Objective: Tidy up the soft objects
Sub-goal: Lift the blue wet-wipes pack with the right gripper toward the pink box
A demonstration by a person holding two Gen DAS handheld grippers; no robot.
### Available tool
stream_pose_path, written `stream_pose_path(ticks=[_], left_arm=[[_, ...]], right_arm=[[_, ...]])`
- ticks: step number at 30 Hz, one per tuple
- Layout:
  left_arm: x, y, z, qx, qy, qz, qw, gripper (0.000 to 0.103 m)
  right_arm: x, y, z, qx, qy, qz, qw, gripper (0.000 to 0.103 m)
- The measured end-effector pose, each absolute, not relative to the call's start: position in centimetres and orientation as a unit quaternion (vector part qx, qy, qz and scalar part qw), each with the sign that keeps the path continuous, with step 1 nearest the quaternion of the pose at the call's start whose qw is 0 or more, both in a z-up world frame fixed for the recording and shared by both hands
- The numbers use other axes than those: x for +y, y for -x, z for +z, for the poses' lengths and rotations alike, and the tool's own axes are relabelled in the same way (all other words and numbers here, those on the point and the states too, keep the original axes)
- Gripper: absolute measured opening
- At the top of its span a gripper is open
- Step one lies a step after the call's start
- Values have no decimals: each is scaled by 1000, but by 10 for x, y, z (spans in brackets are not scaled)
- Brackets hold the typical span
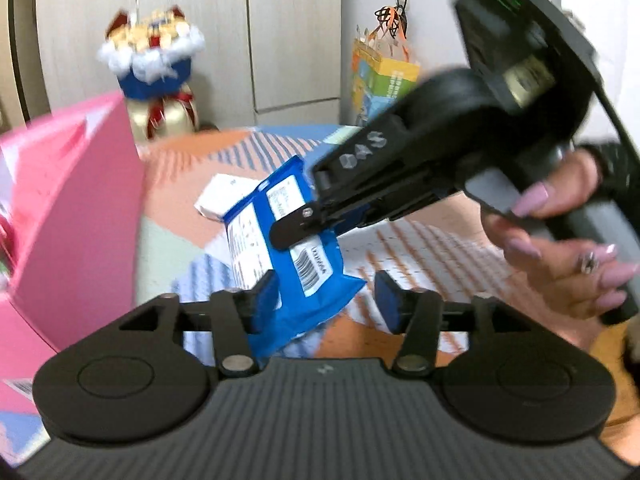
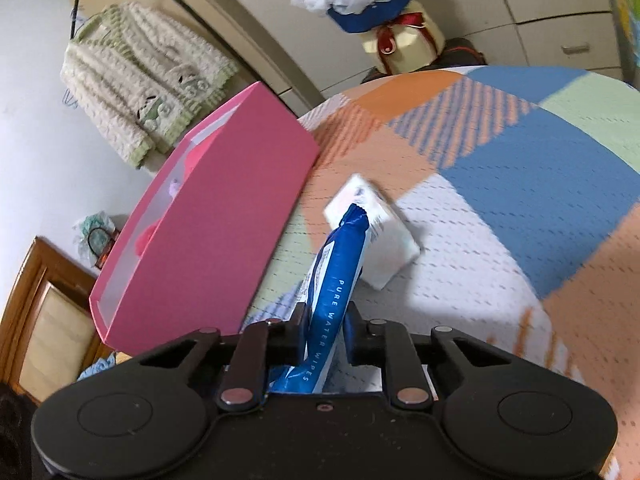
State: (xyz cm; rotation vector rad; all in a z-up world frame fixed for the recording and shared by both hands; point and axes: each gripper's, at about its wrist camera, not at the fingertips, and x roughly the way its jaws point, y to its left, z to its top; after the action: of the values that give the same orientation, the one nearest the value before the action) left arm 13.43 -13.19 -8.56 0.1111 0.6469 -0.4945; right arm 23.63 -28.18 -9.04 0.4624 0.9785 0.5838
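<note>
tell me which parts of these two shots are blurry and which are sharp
Left wrist view: the pink box and the gift basket are smeared by motion, the right gripper is soft, and the left gripper is crisp. Right wrist view: sharper overall, the lettering on the blue wipes pack is readable, the white pack is slightly blurred, and the bedspread bulges from fisheye.

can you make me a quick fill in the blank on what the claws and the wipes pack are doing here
The right claw is shut on the blue ___ pack.
The left claw is ___, gripping nothing.
The bin beside the pack is ___ in colour.
A white packet lies on the ___ bedspread beyond the pack.

Missing words: wipes; open; pink; patchwork
</note>
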Motion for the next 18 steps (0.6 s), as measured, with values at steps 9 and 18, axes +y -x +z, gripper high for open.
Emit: stream_pose_path(ticks=[9,18], left_arm=[[-127,-161,-100,356,5,-232,905,82],[-136,-175,-109,385,0,-224,895,84]], right_arm=[[-308,-228,-109,459,-254,263,810,22],[-308,-225,-111,454,-247,265,814,24]])
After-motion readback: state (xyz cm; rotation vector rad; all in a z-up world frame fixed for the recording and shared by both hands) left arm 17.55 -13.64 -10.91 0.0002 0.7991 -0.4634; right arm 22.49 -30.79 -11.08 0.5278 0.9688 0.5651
